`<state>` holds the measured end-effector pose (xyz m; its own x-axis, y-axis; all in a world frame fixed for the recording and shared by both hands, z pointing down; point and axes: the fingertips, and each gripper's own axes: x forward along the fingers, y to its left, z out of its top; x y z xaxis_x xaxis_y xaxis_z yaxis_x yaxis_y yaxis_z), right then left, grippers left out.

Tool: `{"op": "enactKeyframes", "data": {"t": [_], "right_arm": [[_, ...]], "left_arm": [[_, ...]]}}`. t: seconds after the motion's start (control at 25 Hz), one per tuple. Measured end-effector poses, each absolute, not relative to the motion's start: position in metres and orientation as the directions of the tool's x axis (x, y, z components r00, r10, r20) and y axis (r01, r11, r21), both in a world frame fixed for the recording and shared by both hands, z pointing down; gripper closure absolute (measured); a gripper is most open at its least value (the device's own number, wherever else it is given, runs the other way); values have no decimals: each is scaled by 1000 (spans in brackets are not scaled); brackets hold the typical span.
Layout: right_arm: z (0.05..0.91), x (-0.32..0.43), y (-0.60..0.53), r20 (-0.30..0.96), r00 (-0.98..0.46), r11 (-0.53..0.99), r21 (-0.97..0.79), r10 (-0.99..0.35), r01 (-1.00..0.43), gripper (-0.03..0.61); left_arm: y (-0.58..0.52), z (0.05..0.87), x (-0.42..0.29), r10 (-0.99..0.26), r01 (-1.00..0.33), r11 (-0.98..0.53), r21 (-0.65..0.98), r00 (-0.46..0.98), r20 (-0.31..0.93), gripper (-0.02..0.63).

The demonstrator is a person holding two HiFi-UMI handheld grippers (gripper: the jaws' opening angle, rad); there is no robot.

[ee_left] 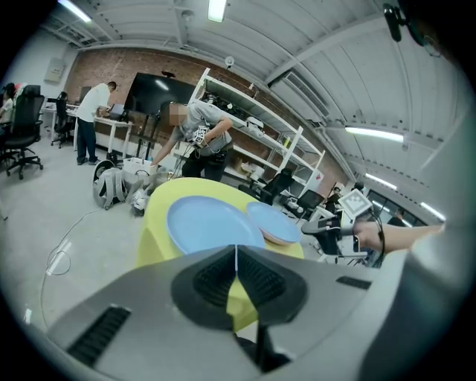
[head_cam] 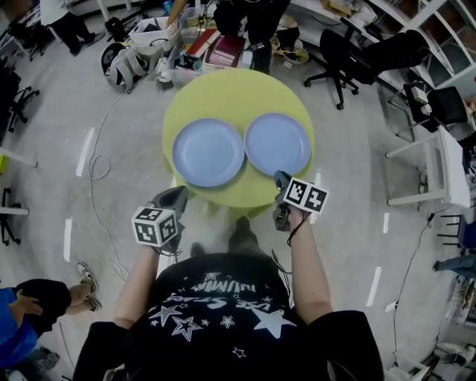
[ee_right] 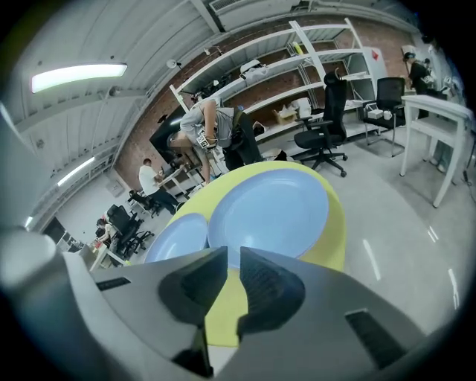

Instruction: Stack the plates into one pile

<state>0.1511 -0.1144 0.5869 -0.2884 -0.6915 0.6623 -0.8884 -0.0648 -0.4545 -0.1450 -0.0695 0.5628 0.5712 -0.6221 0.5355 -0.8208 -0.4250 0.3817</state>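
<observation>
The left plate [head_cam: 208, 152] and right plate [head_cam: 277, 143], both pale blue, lie flat, rims touching.

Bright, even light fills the room. White ceiling tubes [ee_left: 216, 9] glow overhead in the left gripper view, and one long tube [ee_right: 78, 74] flares at the upper left of the right gripper view. Shadows on the pale floor [head_cam: 357, 186] stay faint and soft. All three views bulge like a fisheye, and both gripper views go dark at the corners. Up close, the left gripper [ee_left: 236, 249] and right gripper [ee_right: 232, 251] look soft and out of focus.
</observation>
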Motion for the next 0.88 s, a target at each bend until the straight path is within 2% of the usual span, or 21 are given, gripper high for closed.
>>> {"op": "enactKeyframes", "data": {"t": [0.28,0.64,0.88], "right_arm": [[598,98,-107,667,-342,-44,-490,-662,-870,543],[622,48,-118,661,-410,-71,-573,-628,-816,540],[637,27,-126,658,-443,-107,-622,-609,-776,491]], "left_arm": [[-62,562,-165,-620,-817,-427,387,576,533,594],[-60,565,-188,-626,-823,-405,398,567,536,594],[-57,572,-200,-625,-828,-388,405,559,544,594]]}}
